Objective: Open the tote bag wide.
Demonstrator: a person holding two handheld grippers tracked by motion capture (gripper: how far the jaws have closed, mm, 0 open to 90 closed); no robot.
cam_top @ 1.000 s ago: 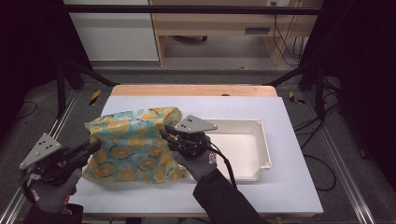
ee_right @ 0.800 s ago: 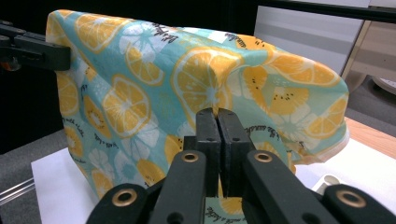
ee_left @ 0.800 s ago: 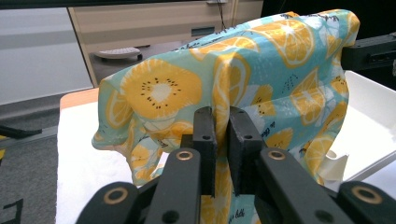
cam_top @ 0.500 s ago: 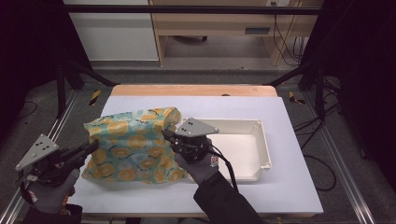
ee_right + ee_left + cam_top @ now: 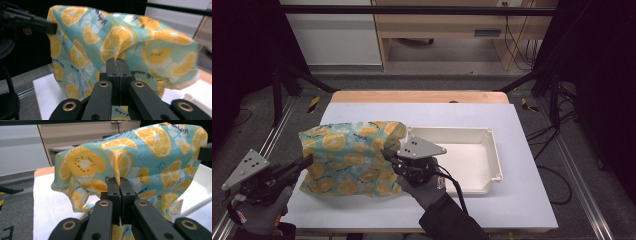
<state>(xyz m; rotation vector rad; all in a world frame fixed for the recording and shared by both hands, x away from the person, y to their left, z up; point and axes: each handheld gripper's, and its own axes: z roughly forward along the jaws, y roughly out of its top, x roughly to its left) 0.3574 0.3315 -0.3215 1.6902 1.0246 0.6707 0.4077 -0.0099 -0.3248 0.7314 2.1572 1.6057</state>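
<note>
Two tools were on the cloth [image 5: 349, 157] at once here, one per side. The cloth was that teal one with orange slices printed all over, sitting bunched up on the white worktop [image 5: 512, 200], just left of the tray [image 5: 494, 160] and touching its near-left corner. The left tool [image 5: 307, 161] came in from the bottom-left corner of the high view and had its jaws clamped on the cloth's left edge; in the left gripper view the two black jaws [image 5: 120, 192] were pressed together with a fold of fabric pinched between them, and they'd just been closing down on it. The right tool [image 5: 385, 153] was over by the cloth's right edge, next to the tray, and it also had its jaws squeezed tight on a fold, which you could see pretty clearly in the right gripper view [image 5: 116, 72]. From both gripper views the cloth stood up off the worktop like a little tent, held at the two ends, with the middle puffed up and the lower hem drooping toward the surface. Tray itself looked bare inside.
</note>
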